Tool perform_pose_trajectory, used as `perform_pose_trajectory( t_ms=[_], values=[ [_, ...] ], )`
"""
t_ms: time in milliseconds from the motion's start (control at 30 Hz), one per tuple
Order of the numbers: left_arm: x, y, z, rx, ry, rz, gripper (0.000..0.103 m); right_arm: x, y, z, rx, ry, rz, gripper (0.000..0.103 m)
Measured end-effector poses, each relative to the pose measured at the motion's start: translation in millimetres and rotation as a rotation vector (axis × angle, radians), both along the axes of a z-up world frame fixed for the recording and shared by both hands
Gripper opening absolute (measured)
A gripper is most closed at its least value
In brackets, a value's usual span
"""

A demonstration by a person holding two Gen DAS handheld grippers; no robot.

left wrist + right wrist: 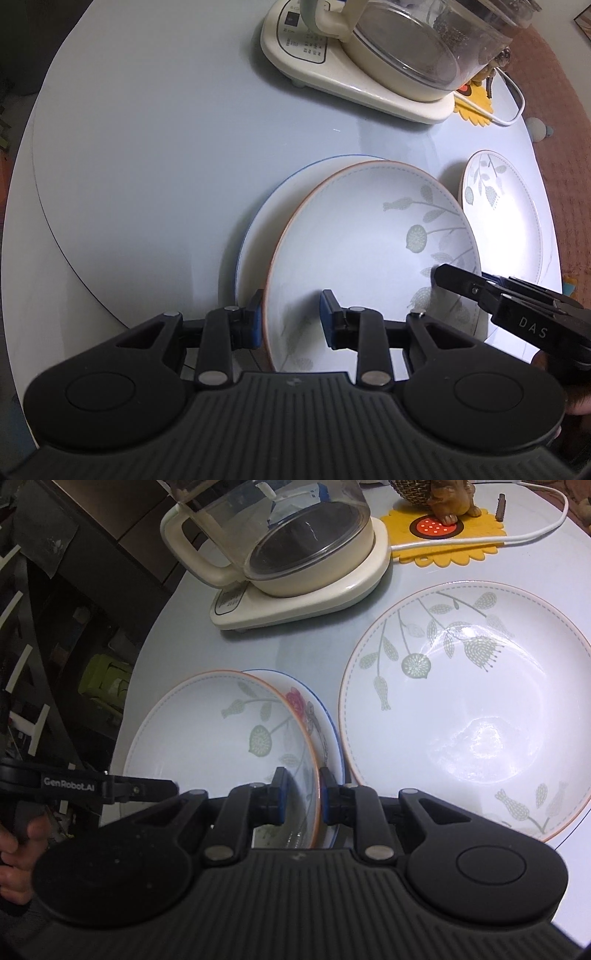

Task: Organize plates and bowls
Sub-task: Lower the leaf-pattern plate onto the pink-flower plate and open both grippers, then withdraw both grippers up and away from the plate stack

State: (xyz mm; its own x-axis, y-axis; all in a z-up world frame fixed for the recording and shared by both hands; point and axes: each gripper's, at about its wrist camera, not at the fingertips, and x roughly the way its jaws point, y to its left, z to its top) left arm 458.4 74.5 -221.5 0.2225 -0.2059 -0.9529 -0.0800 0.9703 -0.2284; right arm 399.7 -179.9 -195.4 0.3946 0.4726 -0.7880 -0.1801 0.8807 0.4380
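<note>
A white plate with a leaf pattern and an orange rim hangs tilted just over a blue-rimmed plate with a rose print. My left gripper is shut on its near-left rim, one pad outside and one on the inner wall. The right gripper is shut on the opposite rim. A larger plate with the same leaf pattern lies flat on the pale blue table, to the right of the pair.
A cream electric kettle with a glass jug stands behind the plates. Further back are a yellow flower-shaped mat with a figurine and a white cord. The table's rounded edge drops off at the left, where a hand shows.
</note>
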Motion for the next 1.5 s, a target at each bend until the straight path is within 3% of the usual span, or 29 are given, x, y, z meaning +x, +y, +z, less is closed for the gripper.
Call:
perform_pose_trajectory(
  t_ms=[433,667,900,1133,1500],
  values=[
    [8.5,24.5,4.0,-0.092,0.079,0.084,0.035,3.2,1.4,-0.6,-0.005,-0.015,-0.026,0.019],
    [4.7,24.7,21.2,-0.032,0.064,0.067,0.035,6.3,4.4,-2.9,0.01,-0.014,-0.04,0.018],
    [-15.5,29.7,50.0,-0.021,-0.033,0.124,0.035,-3.6,9.8,9.4,-0.043,-0.055,-0.061,0.021],
    [-56.4,18.9,91.9,0.039,-0.162,0.128,0.035,-21.8,0.4,45.4,-0.097,-0.15,-0.06,0.021],
    [-117.6,-5.1,149.0,0.043,-0.303,0.181,0.035,-65.2,-17.5,109.4,-0.06,-0.214,-0.061,0.021]
  ],
)
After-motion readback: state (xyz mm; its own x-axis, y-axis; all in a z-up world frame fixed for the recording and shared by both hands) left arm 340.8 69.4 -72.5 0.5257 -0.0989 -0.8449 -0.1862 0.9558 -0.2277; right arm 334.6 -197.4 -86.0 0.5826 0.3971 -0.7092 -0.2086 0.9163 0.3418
